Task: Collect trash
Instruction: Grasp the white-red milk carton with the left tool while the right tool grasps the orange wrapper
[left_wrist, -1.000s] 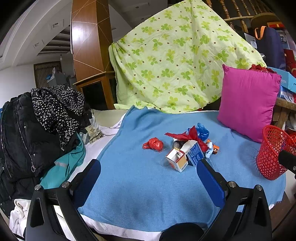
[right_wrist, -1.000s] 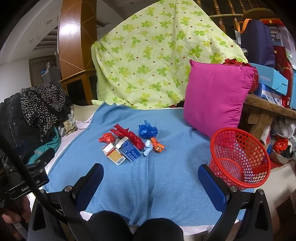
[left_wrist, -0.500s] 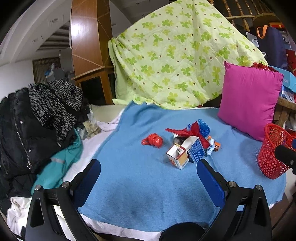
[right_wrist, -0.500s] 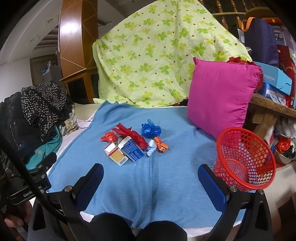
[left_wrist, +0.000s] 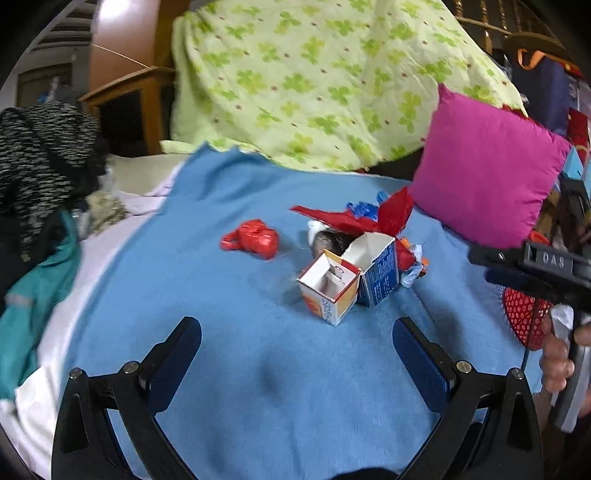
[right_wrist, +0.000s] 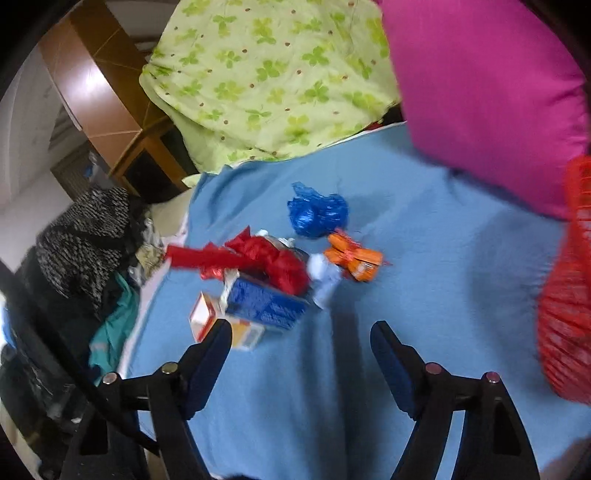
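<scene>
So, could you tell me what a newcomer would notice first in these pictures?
Probably the heap of trash mid-way across the blue blanket: open cartons, red, blue and orange wrappers. Then the magenta pillow at the right, with the red mesh basket below it.

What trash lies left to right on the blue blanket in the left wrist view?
Red crumpled wrapper → orange-and-white carton → blue carton, touching it. The red, blue and orange scraps behind the cartons overlap, so their order is unclear.
</scene>
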